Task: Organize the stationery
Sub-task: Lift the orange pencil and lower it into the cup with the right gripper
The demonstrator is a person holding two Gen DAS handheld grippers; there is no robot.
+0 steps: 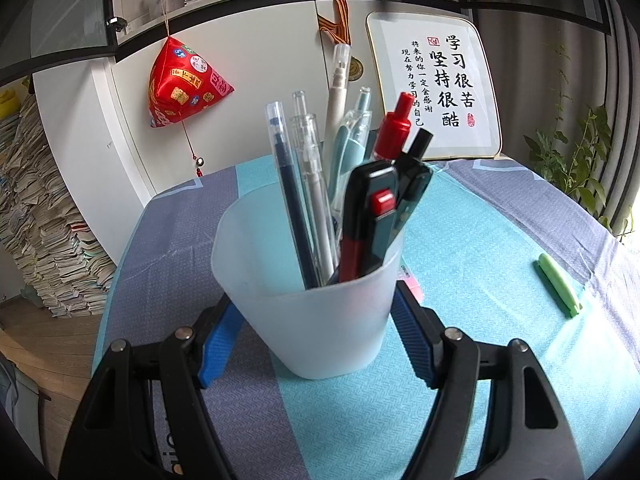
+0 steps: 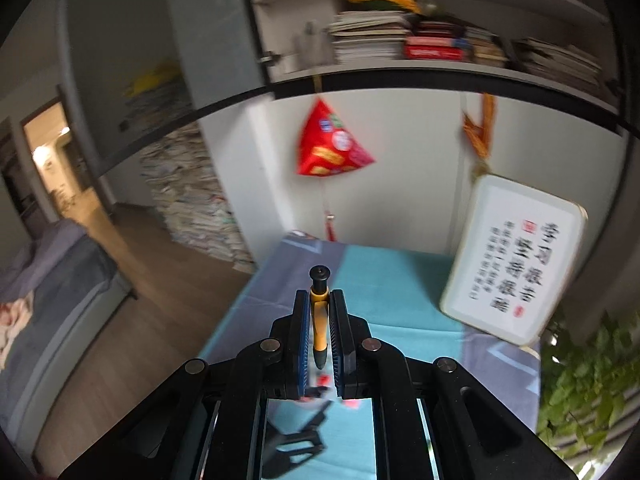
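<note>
In the left wrist view, my left gripper [image 1: 316,320] is shut on a translucent white cup [image 1: 308,292] standing on the tablecloth [image 1: 480,264]. The cup holds several pens [image 1: 308,184], a red-capped marker [image 1: 394,128] and a black-and-red utility knife [image 1: 368,220]. A green highlighter [image 1: 558,284] lies on the cloth to the right. In the right wrist view, my right gripper [image 2: 320,312] is shut on an orange pen with a black end [image 2: 319,316], held above the table, its black end pointing forward.
A framed calligraphy sign [image 1: 436,88] leans against the white cabinet at the table's back. A red hanging ornament [image 1: 180,84] hangs on the cabinet. A plant [image 1: 576,160] stands at the right. Paper stacks [image 1: 36,216] fill the floor at left.
</note>
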